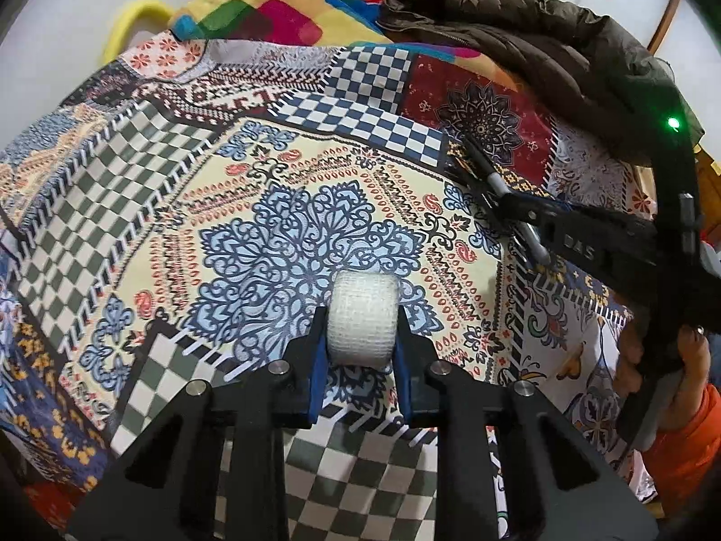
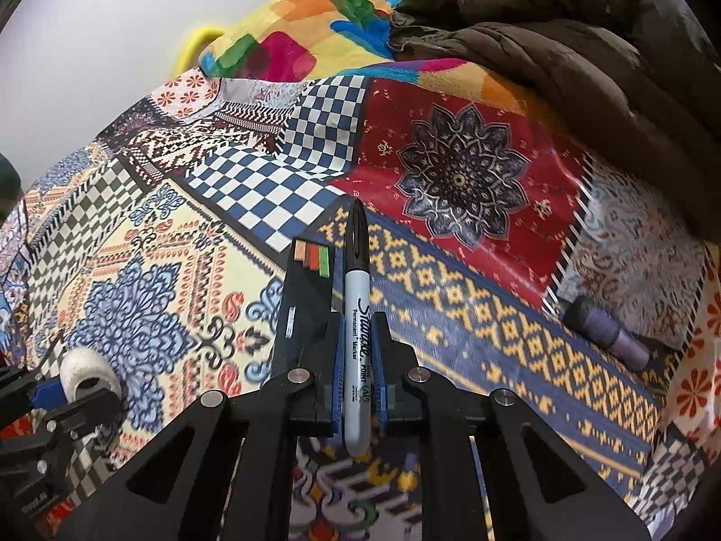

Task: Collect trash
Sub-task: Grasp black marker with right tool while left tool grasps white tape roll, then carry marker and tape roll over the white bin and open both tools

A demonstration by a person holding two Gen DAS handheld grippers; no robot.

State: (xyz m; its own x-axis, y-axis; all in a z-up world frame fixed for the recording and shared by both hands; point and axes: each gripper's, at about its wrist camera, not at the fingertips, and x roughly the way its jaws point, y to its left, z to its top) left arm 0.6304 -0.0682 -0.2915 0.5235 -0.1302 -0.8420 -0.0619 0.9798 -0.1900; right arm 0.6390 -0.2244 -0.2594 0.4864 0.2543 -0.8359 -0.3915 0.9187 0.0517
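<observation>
My left gripper (image 1: 360, 338) is shut on a white gauze roll (image 1: 362, 315), held just above the patterned bedspread (image 1: 225, 189). The roll also shows in the right wrist view (image 2: 85, 372), at the lower left. My right gripper (image 2: 358, 342) is shut on a grey Sharpie marker with a black cap (image 2: 357, 315), which points away from me. The marker and right gripper also show in the left wrist view (image 1: 500, 185), at the right. A black box with coloured stripes (image 2: 306, 297) lies just left of the marker.
A brown puffer jacket (image 2: 586, 45) and a colourful blanket (image 2: 306, 31) lie piled at the far side of the bed. A purple cylinder (image 2: 606, 331) lies on the bedspread at the right. A white wall stands at the left.
</observation>
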